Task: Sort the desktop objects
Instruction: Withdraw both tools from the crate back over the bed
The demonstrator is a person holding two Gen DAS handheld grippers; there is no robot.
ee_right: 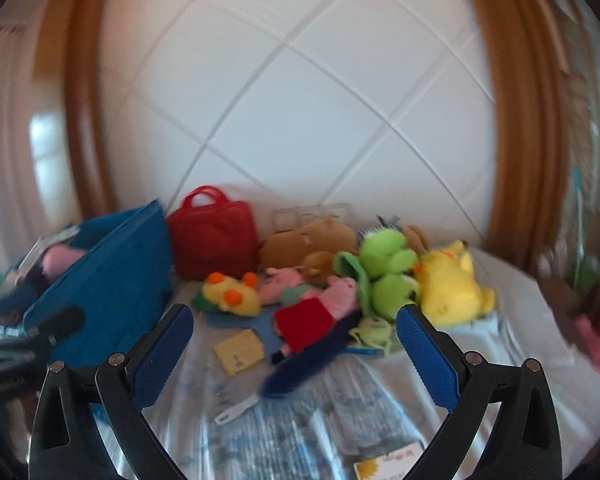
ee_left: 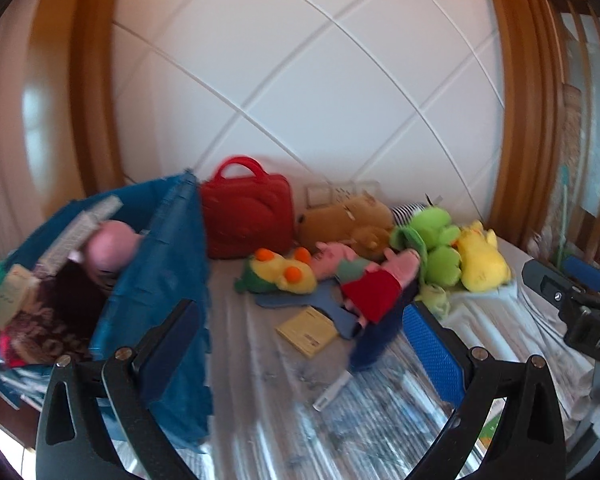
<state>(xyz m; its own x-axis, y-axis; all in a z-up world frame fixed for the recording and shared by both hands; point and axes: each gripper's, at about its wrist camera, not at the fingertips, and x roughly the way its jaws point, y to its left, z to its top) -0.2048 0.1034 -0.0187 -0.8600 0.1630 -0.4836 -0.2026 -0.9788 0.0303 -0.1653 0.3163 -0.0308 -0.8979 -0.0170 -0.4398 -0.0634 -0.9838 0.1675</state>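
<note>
A heap of plush toys lies at the back of the table: a yellow one with orange dots [ee_left: 280, 274] [ee_right: 230, 294], a pink pig in a red dress [ee_left: 374, 284] [ee_right: 312, 312], a green frog [ee_left: 436, 248] [ee_right: 386, 268], a yellow plush [ee_left: 480, 260] [ee_right: 448, 284] and a brown one [ee_left: 348, 220] [ee_right: 308, 244]. A blue fabric bin [ee_left: 160, 264] [ee_right: 112, 276] at the left holds a pink plush [ee_left: 110, 248] and other items. My left gripper [ee_left: 300, 348] is open beside the bin, holding nothing. My right gripper [ee_right: 294, 354] is open too, short of the heap.
A red handbag [ee_left: 248, 216] [ee_right: 214, 242] stands against the tiled wall. A small tan card [ee_left: 306, 332] [ee_right: 240, 350], a dark blue brush-like item [ee_right: 308, 356] and a white tag [ee_right: 236, 404] lie on the patterned cloth. The other gripper [ee_left: 576, 300] shows at the right edge.
</note>
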